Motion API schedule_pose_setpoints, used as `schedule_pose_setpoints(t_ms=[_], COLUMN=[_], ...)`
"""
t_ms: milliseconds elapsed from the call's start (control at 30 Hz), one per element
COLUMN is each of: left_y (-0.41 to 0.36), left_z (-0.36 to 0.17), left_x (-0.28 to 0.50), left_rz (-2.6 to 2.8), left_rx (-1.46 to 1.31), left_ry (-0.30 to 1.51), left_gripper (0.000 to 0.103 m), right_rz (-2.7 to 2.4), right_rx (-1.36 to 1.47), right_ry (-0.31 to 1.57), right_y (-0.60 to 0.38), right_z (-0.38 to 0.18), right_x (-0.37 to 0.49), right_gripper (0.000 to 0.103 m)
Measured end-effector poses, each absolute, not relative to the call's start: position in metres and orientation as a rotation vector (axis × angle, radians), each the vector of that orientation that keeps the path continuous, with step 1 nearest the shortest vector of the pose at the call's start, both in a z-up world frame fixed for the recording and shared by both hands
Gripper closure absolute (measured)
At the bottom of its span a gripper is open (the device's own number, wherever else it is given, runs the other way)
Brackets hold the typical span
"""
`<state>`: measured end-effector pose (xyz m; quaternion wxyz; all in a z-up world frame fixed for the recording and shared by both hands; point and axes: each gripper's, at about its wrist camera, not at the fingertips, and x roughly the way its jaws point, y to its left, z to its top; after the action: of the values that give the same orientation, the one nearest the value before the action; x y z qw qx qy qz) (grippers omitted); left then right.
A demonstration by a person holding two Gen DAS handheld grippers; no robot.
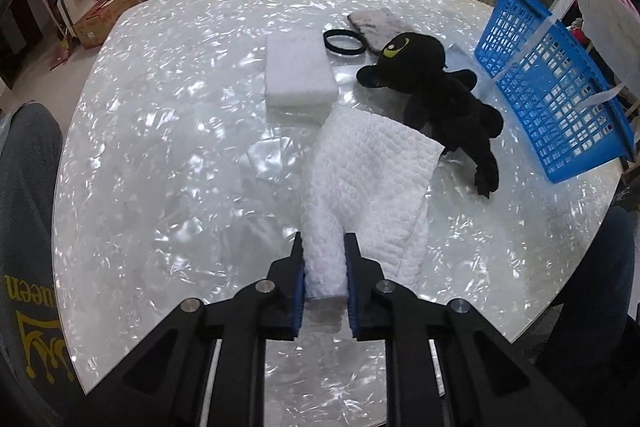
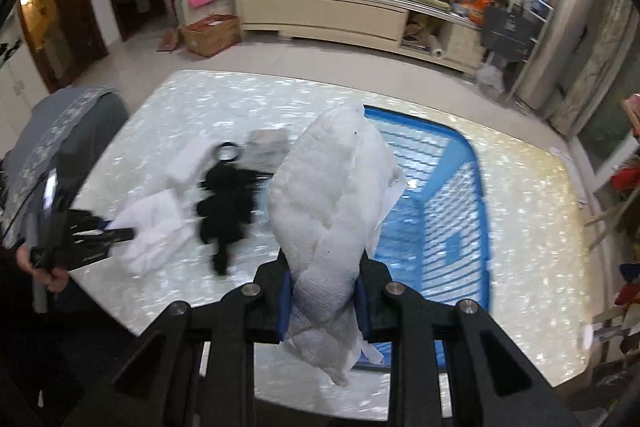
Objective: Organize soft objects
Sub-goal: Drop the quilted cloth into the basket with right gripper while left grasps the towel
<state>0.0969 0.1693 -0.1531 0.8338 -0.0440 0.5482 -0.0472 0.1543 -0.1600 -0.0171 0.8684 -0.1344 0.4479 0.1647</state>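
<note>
My left gripper (image 1: 323, 245) is shut on the near corner of a white waffle towel (image 1: 372, 179) that lies on the table; it also shows in the right wrist view (image 2: 116, 229). My right gripper (image 2: 323, 263) is shut on a white padded pillow-like bag (image 2: 336, 187) and holds it above the table beside the blue plastic basket (image 2: 452, 227). A black plush toy (image 1: 432, 87) lies past the towel, partly on it. A white sponge block (image 1: 298, 69), a black hair band (image 1: 345, 43) and a grey cloth (image 1: 380, 27) lie farther back.
The shiny white table (image 1: 168, 131) carries the basket (image 1: 552, 95) at its right edge. A chair with a grey cover (image 2: 68, 143) stands at the left. A long low cabinet (image 2: 320, 15) with clutter and a cardboard box (image 2: 212, 35) are beyond the table.
</note>
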Motion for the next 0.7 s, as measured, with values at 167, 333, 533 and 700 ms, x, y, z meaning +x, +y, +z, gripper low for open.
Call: schedule_pose_setpoints(t_ms=[167, 333, 533, 700], left_y=[0.170, 0.172, 0.174, 0.176], left_z=[-0.162, -0.168, -0.170, -0.170], left_x=[0.100, 0.103, 0.105, 0.103], left_rz=[-0.073, -0.058, -0.066, -0.076], left_rx=[-0.094, -0.100, -0.100, -0.113], left_ry=[1.175, 1.179, 1.179, 1.176], left_gripper=[0.088, 0.087, 0.086, 0.085], right_rz=[0.249, 0.197, 0.199, 0.215], right_rx=[-0.320, -0.355, -0.409, -0.410], right_ry=[0.984, 1.087, 1.201, 1.282], right_y=[-0.183, -0.201, -0.189, -0.180], right_z=[-0.039, -0.072, -0.105, -0.117], right_x=[0.183, 0.205, 0.225, 0.241], right_gripper=[0.079, 0.079, 0.079, 0.079])
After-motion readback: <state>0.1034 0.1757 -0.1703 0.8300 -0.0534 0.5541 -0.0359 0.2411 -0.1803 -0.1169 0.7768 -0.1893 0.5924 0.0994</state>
